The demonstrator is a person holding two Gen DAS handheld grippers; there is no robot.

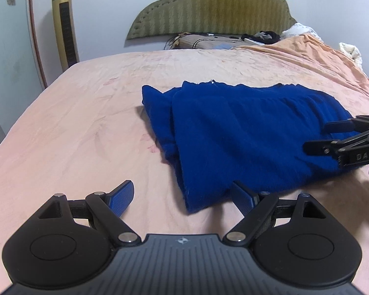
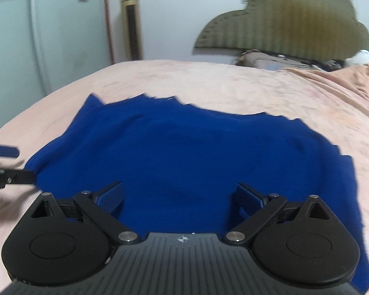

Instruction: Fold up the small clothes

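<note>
A: Surface and room, please.

B: A bed [image 1: 86, 113] is carrying everything; its pinkish-peach sheet is lying wrinkled across the whole width. An olive scalloped headboard [image 1: 209, 7] is leaning against the pale wall at 12 o'clock. One gold tower fan [image 1: 64, 24] is standing at 10 o'clock in the left wrist view, beside a frosted door with flower decals [image 1: 2, 49].

A: Counts?

B: One blue knit garment [image 1: 246, 132], partly folded, is lying flat on the sheet at centre, stretching toward 3 o'clock in the left wrist view. One brown pillow [image 1: 199, 41] is sitting at the head of the bed, with some dark items beside it at 1 o'clock, too small to identify. Two grippers.

A: Gripper states?

B: The left gripper [image 1: 184, 196] is standing released, jaws wide apart; its right finger is lying right at the garment's near corner, nothing between the pads. The right gripper [image 2: 179, 196] is hovering over the garment's near edge, also released, nothing pinched. In the left wrist view it is entering from 3 o'clock above the garment. The right wrist picture is motion-blurred, so cloth edges are reading jagged.
</note>
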